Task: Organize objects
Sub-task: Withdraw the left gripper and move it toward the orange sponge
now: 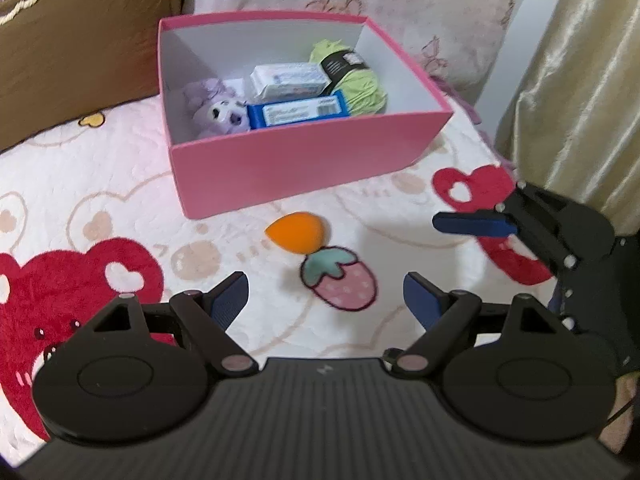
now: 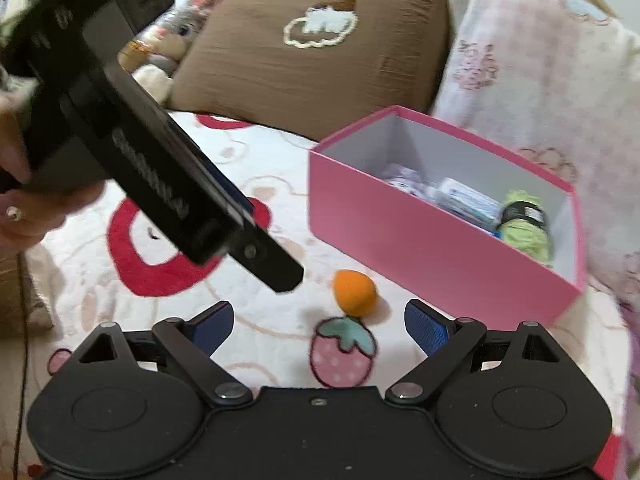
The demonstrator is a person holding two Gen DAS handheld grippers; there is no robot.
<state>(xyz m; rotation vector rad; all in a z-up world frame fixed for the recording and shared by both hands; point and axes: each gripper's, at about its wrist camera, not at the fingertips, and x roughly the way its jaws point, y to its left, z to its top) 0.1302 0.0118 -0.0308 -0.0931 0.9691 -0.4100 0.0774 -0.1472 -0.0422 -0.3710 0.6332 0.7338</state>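
An orange egg-shaped sponge (image 1: 298, 233) lies on the blanket just in front of the pink box (image 1: 304, 168). My left gripper (image 1: 324, 286) hovers short of the sponge, jaws open and nothing between them. In the right wrist view the sponge (image 2: 354, 292) sits just ahead of my right gripper (image 2: 320, 314), which is also open and holds nothing. The pink box (image 2: 420, 240) holds a purple plush (image 1: 218, 110), a blue packet (image 1: 298, 111), a white packet (image 1: 286, 80) and green yarn (image 1: 352, 76). One blue finger (image 1: 474, 225) of the right gripper shows at the right.
A strawberry print (image 1: 340, 280) marks the white blanket near the sponge. A brown pillow (image 2: 312, 56) and a pink floral pillow (image 2: 532, 64) stand behind the box. A curtain (image 1: 580, 72) hangs at the right. A hand (image 2: 24, 208) holds the left gripper's black body (image 2: 160, 184).
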